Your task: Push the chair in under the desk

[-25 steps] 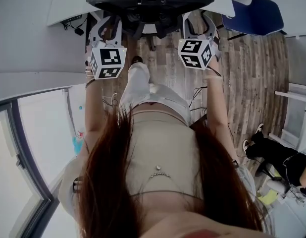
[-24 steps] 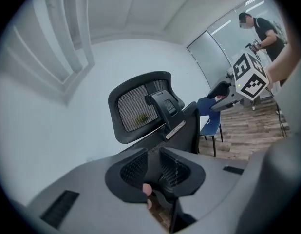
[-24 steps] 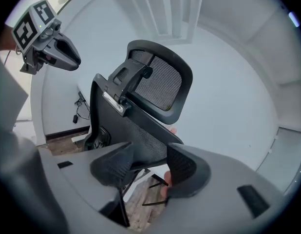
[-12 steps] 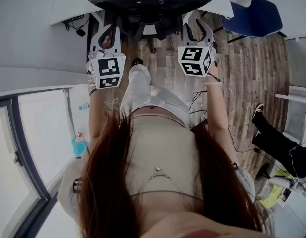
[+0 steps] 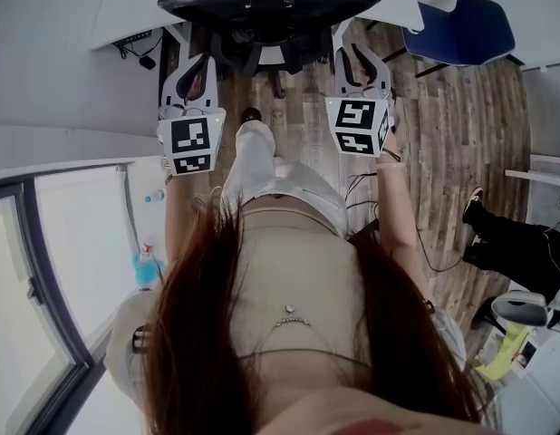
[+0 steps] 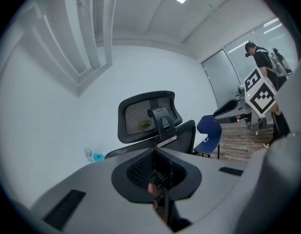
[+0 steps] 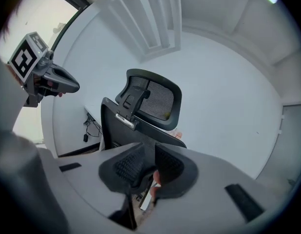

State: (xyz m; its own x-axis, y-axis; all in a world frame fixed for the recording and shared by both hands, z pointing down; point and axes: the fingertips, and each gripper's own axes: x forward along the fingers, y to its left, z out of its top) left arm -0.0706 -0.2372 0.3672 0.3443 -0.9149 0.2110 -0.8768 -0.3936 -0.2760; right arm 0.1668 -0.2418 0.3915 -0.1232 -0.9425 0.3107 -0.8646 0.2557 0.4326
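The black mesh office chair [image 5: 271,5] stands at the top of the head view, its back toward me and its seat under the white desk [image 5: 126,7]. My left gripper [image 5: 197,63] hovers just short of the backrest's left end, touching nothing. Its jaws are shut and empty in the left gripper view [image 6: 154,152], with the chair's headrest [image 6: 148,116] beyond. My right gripper [image 5: 354,51] hangs near the backrest's right end, apart from it. Its jaws are closing with a narrow gap and nothing between them [image 7: 149,152]. The chair [image 7: 153,101] stands a short way ahead of them.
A blue chair [image 5: 466,30] stands at the upper right on the wood floor. A person in dark clothes [image 5: 525,256] sits at the right edge. Cables [image 5: 135,43] hang by the desk's left end. My own leg and shoe [image 5: 253,152] stand between the grippers. A glass wall [image 5: 44,270] runs along the left.
Both grippers have drawn back a little from the chair's backrest toward my body. The person at the right has shifted a leg.
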